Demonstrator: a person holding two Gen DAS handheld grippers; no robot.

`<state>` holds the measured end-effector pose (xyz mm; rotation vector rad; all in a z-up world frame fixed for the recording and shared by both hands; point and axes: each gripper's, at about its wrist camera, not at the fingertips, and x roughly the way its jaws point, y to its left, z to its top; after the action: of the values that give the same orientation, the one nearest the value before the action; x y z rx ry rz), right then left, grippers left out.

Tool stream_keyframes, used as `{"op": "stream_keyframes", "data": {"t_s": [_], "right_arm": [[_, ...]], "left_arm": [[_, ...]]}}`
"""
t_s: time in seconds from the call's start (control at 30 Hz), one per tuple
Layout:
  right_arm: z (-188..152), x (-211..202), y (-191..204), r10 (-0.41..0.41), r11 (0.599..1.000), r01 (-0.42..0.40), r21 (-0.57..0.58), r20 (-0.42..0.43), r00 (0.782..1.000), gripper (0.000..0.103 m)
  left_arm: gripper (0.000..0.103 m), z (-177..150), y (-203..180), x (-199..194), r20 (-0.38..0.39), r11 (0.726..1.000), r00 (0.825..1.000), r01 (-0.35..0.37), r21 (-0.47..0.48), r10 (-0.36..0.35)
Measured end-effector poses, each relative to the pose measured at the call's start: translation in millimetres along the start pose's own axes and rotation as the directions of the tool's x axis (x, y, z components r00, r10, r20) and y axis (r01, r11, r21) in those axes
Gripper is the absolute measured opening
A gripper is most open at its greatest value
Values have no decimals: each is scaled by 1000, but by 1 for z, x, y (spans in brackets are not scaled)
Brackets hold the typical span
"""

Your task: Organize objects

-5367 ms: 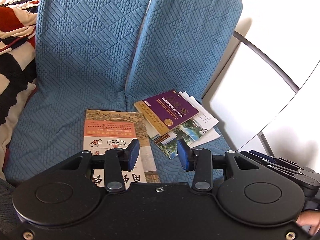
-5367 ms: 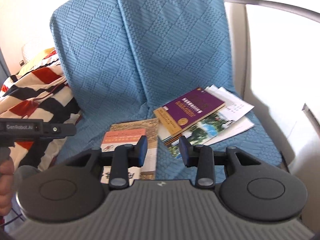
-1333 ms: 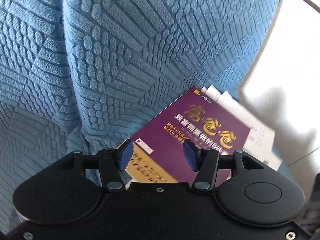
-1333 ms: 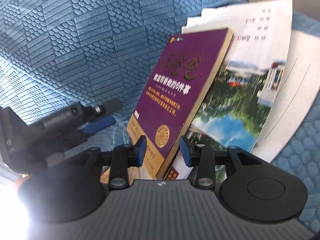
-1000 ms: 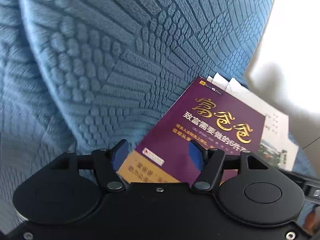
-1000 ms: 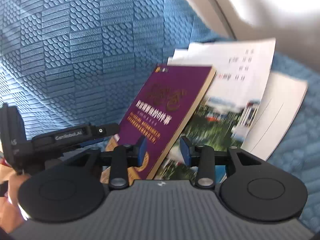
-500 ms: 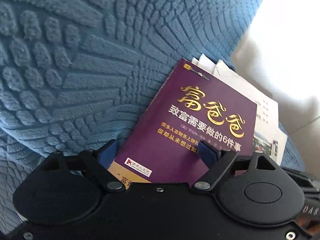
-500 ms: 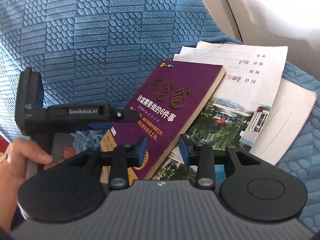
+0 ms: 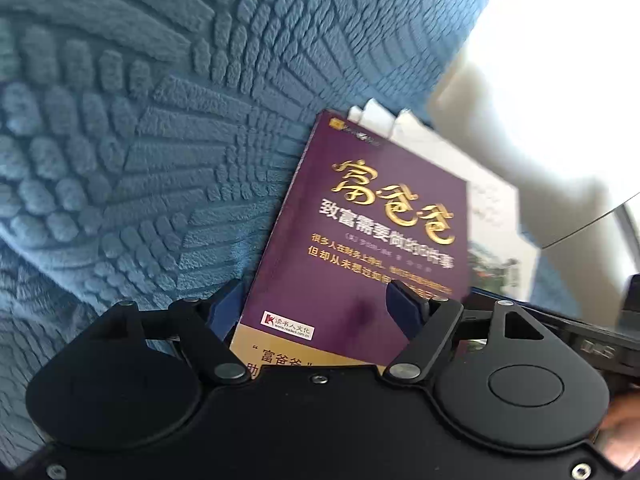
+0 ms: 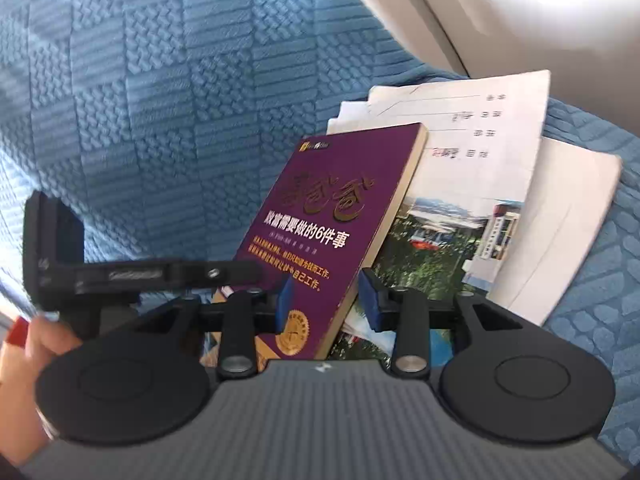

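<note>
A purple book with gold lettering lies tilted on a pile of papers on the blue seat. Its near end sits between the fingers of my left gripper, whose jaws are closing. The left pad is beside the spine and the right pad hangs over the cover; neither visibly presses. In the right wrist view the same book shows its page edge. Its near right edge runs between the fingers of my right gripper, which stands open around it.
White sheets and a landscape-photo brochure lie under the book. The quilted blue sofa cover rises behind. A pale wall is at the upper right. A hand holds the left tool's black body.
The left gripper tipped down and came closer to the book; its jaws widened, then narrowed, with the book's near end now between them. The right gripper has barely moved.
</note>
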<state>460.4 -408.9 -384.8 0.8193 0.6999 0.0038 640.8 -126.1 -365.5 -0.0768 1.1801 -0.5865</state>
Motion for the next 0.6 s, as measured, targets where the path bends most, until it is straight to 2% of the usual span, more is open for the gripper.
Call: {"op": "stream_keyframes", "data": {"t_s": [0.17,0.33,0.5,0.6], "right_arm": [[0,-3,-1,-22,1000,21,2,26,999,39],[1,-4,-4,-20,999,19,26,33,999,39],[2,-6,-8,-35,998,33,45,46,998,40],[2,-6,-11,-28,998,25,59,45,999,40]], "left_arm": [[72,-4,2,-15,20,995,995,97,-29,-96],[72,-8,7,-30,61,979,981,187,-76,-183],[71,-14,15,-44,134,929,941,331,-166,-311],[67,-17,13,-42,157,874,898,438,-212,-411]]}}
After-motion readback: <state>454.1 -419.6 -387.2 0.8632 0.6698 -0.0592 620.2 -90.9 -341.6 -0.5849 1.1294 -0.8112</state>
